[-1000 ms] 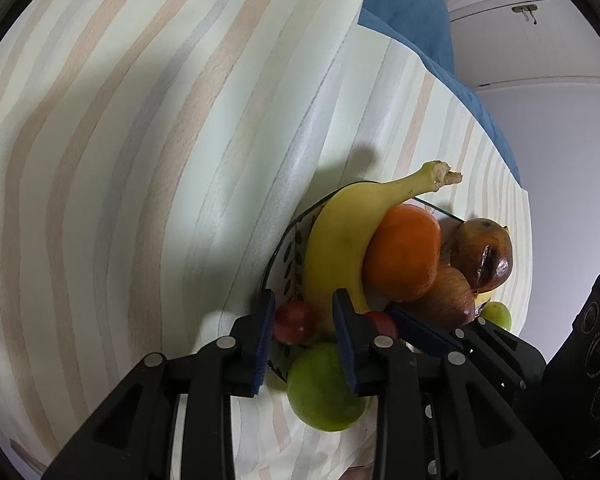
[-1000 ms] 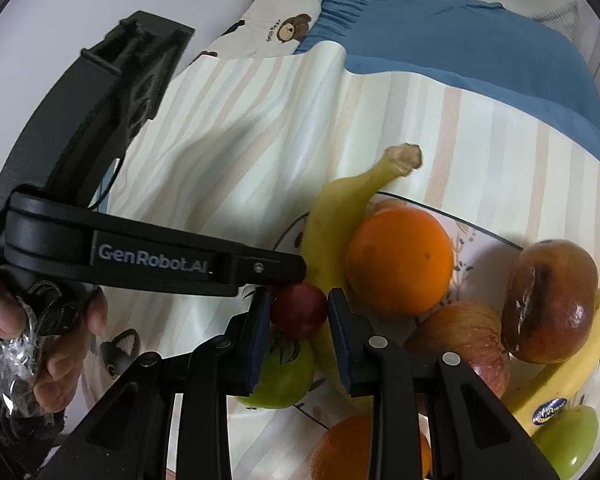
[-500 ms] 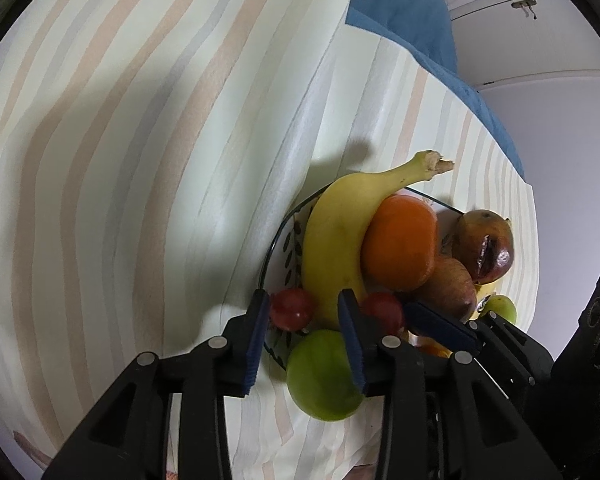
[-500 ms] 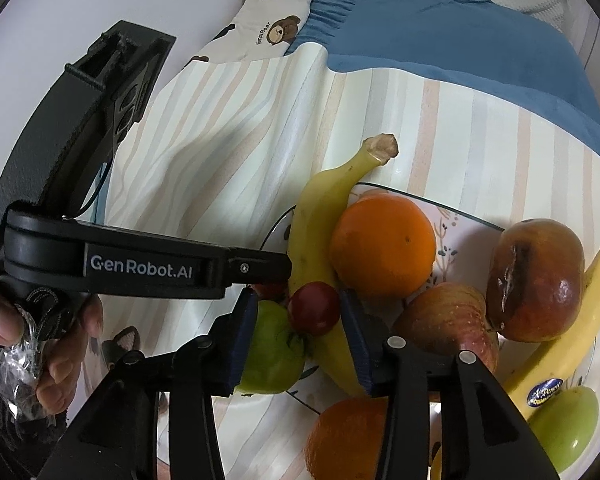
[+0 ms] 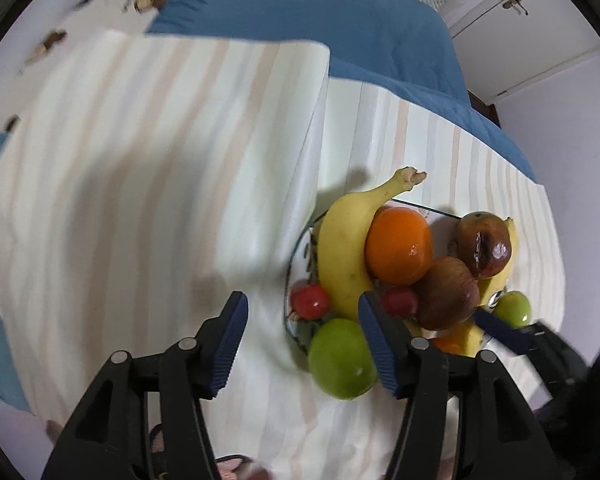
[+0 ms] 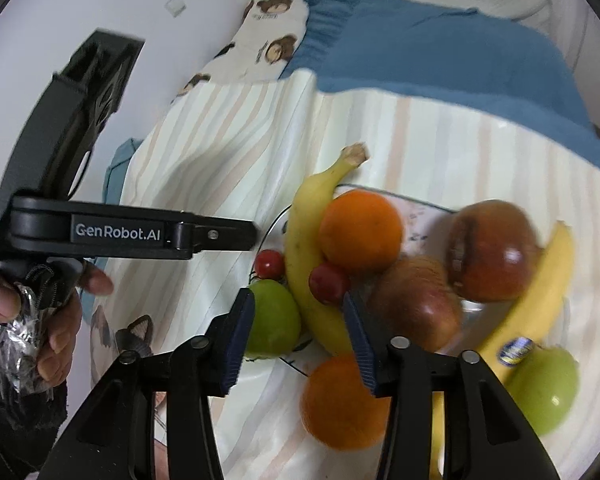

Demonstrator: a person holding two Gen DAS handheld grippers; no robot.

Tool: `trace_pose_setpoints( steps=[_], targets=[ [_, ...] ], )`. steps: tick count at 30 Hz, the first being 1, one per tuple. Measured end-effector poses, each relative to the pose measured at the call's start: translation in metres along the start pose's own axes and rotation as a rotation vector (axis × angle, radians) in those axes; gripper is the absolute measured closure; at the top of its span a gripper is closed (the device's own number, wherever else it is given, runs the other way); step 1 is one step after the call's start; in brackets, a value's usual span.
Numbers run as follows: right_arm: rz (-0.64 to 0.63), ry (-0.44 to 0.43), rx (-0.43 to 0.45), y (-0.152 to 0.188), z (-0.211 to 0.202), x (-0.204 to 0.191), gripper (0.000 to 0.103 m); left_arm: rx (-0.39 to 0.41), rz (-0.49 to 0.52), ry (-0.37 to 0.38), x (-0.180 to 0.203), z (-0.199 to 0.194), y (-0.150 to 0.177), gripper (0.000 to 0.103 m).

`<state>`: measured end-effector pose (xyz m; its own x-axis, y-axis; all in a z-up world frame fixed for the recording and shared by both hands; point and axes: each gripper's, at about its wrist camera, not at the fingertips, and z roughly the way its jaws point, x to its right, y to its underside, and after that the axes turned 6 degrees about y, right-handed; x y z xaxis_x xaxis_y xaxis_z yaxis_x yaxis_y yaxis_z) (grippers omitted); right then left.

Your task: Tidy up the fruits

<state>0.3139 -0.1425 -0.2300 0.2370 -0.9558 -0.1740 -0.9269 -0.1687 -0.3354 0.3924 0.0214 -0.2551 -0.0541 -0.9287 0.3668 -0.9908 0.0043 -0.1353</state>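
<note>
A patterned plate point(image 5: 432, 211) point(image 6: 420, 208) on striped cloth holds a banana point(image 5: 344, 248) point(image 6: 304, 248), an orange point(image 5: 398, 246) point(image 6: 360, 226), a red apple point(image 5: 446, 294) point(image 6: 416, 304) and a dark bruised fruit point(image 5: 484, 244) point(image 6: 492, 248). One small red fruit point(image 5: 310, 302) point(image 6: 270, 262) lies at the plate's rim. Another point(image 5: 400, 302) point(image 6: 328, 284) leans on the banana. My left gripper point(image 5: 302, 302) hovers above the first, its jaws opening and touching nothing. My right gripper point(image 6: 297, 300) hovers by the second, jaws also opening, pads free.
A green apple point(image 5: 342, 360) point(image 6: 272, 320) sits at the plate's near edge. A second orange point(image 6: 344, 404), a second banana point(image 6: 540, 300) and another green apple point(image 6: 544, 388) lie at the right. A blue blanket point(image 5: 340, 20) lies beyond. A hand point(image 6: 52, 320) holds the left gripper's body.
Both grippers were shut on a small red fruit each. Both have opened, left the fruits on the plate and pulled up and back.
</note>
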Motion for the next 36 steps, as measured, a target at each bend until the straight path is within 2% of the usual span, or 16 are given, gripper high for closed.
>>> trace_pose_setpoints(
  steps=[1,2,3,5,8,12,17,23,29,36],
  targets=[
    [0.027,0.031,0.019,0.004,-0.009,0.004,0.037,0.014,0.008,-0.018,0.002,-0.003,0.003,0.047],
    [0.051,0.052,0.028,0.005,-0.017,0.008,0.032,0.031,0.017,-0.038,0.005,-0.006,0.008,0.042],
    [0.082,0.081,0.035,0.006,-0.022,0.01,0.029,0.042,0.025,-0.048,0.006,-0.009,0.013,0.033],
    [0.153,0.141,0.053,0.014,-0.035,0.021,0.021,0.067,0.046,-0.069,0.013,-0.014,0.024,0.022],
    [0.217,0.231,0.075,0.024,-0.051,0.03,0.009,0.114,0.075,-0.118,0.023,-0.024,0.04,0.011],
    [0.238,0.334,0.092,0.039,-0.068,0.029,0.004,0.172,0.118,-0.17,0.035,-0.042,0.061,0.004],
    [0.241,0.416,0.148,0.059,-0.104,0.026,0.003,0.229,0.165,-0.213,0.054,-0.063,0.085,0.002],
    [0.266,0.458,0.194,0.078,-0.146,0.021,0.003,0.285,0.192,-0.21,0.075,-0.089,0.109,0.002],
    [0.28,0.455,0.232,0.095,-0.18,0.016,0.003,0.327,0.211,-0.201,0.095,-0.114,0.134,0.002],
    [0.288,0.43,0.317,0.127,-0.242,-0.005,0.003,0.398,0.22,-0.195,0.112,-0.161,0.178,0.002]
  ],
)
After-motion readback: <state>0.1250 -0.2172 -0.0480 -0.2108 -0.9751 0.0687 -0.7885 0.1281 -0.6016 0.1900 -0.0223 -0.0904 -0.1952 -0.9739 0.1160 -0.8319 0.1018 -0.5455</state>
